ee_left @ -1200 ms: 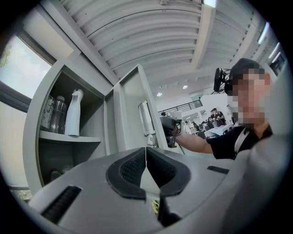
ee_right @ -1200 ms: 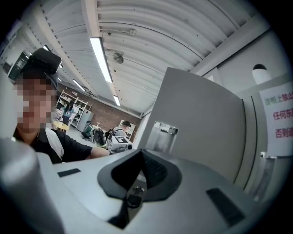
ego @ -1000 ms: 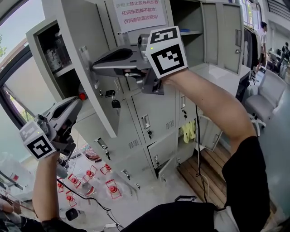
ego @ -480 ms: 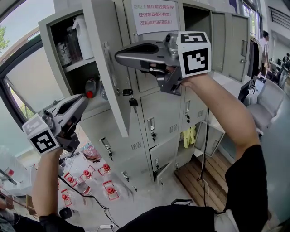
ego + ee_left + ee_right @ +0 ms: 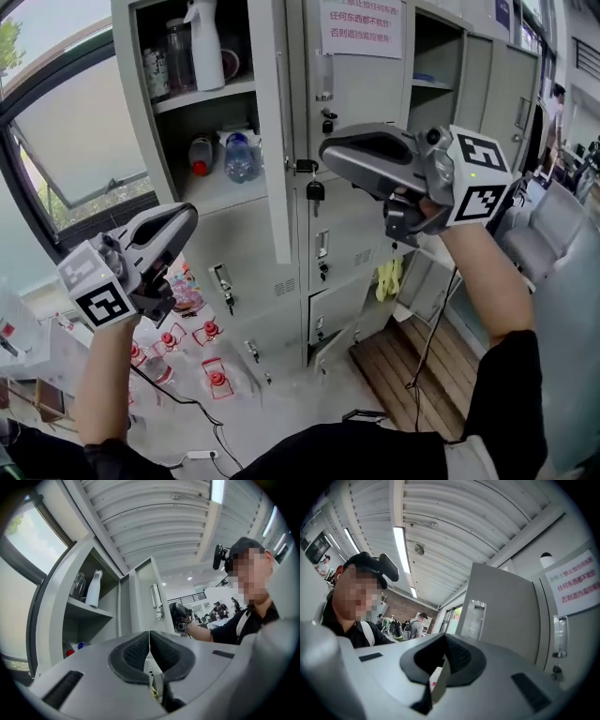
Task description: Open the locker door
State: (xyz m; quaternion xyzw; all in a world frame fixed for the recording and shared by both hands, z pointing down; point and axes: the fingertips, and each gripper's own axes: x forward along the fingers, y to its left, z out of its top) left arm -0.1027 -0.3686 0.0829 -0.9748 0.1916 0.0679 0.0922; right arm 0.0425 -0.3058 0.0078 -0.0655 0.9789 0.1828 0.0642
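The grey locker door (image 5: 270, 131) stands swung open, edge-on to me, with keys (image 5: 313, 190) hanging at its outer face. Behind it the compartment shows a white spray bottle (image 5: 205, 42) on the upper shelf and bottles (image 5: 242, 155) on the lower one. My right gripper (image 5: 326, 150) hangs shut and empty just right of the door edge, not touching it. My left gripper (image 5: 192, 214) is lower left, below the compartment, shut and empty. In the left gripper view the pads (image 5: 136, 652) meet in front of the door (image 5: 140, 597). The right gripper (image 5: 444, 644) faces the door (image 5: 501, 611).
More grey lockers (image 5: 342, 244) fill the wall to the right, one with a red-print notice (image 5: 361, 23). Red-capped bottles (image 5: 211, 330) and a cable lie on the floor. A wooden platform (image 5: 403, 361) is at lower right, a window (image 5: 84, 141) at left.
The right gripper has come off the door and drawn back to the right and down. The door now stands wider open. The left gripper has barely moved.
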